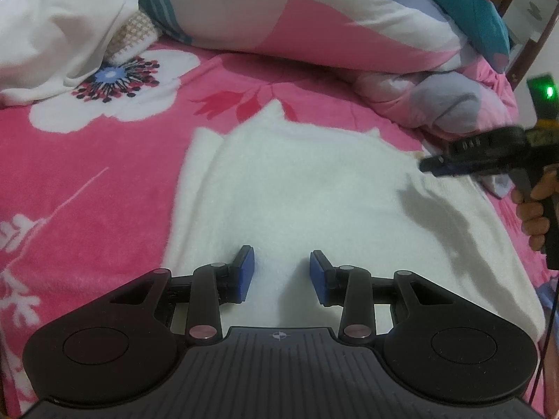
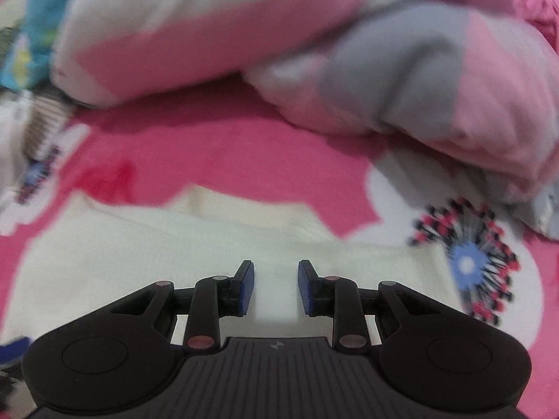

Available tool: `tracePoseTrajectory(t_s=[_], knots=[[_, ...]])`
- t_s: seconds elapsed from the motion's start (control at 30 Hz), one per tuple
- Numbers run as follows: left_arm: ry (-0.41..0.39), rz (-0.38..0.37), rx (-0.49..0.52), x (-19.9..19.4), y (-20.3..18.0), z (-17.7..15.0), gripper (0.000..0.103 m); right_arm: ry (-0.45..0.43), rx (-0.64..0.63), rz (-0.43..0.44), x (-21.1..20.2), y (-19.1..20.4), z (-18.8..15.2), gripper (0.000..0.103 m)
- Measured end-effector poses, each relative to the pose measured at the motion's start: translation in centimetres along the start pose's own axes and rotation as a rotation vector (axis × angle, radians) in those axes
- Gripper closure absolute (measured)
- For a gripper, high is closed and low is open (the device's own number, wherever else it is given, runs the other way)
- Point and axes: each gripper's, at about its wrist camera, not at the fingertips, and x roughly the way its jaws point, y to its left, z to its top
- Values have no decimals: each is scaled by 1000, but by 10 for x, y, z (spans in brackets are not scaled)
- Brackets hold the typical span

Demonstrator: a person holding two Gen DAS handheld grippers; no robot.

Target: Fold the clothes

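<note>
From the left wrist view, the left hand-held gripper (image 1: 281, 274) hovers with its blue pads wide apart and nothing between them. Directly under and ahead of it lies one white garment (image 1: 314, 202), spread on the pink flowered bed cover (image 1: 87, 181). It looks like a neat block with an extra layer along the side left of the gripper, so I judge it partly folded; it could also be simply laid flat. Far ahead to the left is one more heap of white cloth (image 1: 56, 38), loose, so folding seems to remain. To the right, one hand (image 1: 534, 209) holds the right hand-held gripper (image 1: 431, 167); its opening is hidden here.

From the right wrist view, blurred, the right hand-held gripper (image 2: 276, 288) stands moderately open and empty, over the same white garment (image 2: 139, 251). Ahead lies one bundled quilt (image 2: 314, 52).
</note>
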Motion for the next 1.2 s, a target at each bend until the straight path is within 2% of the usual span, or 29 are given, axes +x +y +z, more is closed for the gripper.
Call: tracePoseTrajectory(t_s=[0.17,0.23,0.43,0.5,0.57,0.63,0.73,0.83,1.03,1.2], knots=[[-12,21,-29,-20,-6,0,58,6,-10,149,4,43,9,74],[-26,32,-24,-33,-11,-3,58,4,-10,192,4,57,10,74],[-82,75,-32,-69,-8,-9,55,86,2,305,14,90,6,71],[-91,146,-42,-74,-3,-10,53,110,-3,344,14,103,6,66],[-72,166,-57,-73,5,-12,53,138,-13,375,16,116,5,63],[-33,161,-98,-68,14,-15,52,166,-24,401,18,128,4,61],[27,112,-177,-62,27,-18,52,202,-34,430,21,144,3,58],[68,40,-267,-55,38,-23,52,227,-45,435,25,155,0,44],[78,-7,-369,-50,52,-29,52,256,-71,419,29,162,-2,37],[76,-40,-387,-47,56,-29,50,262,-80,414,30,165,-3,35]])
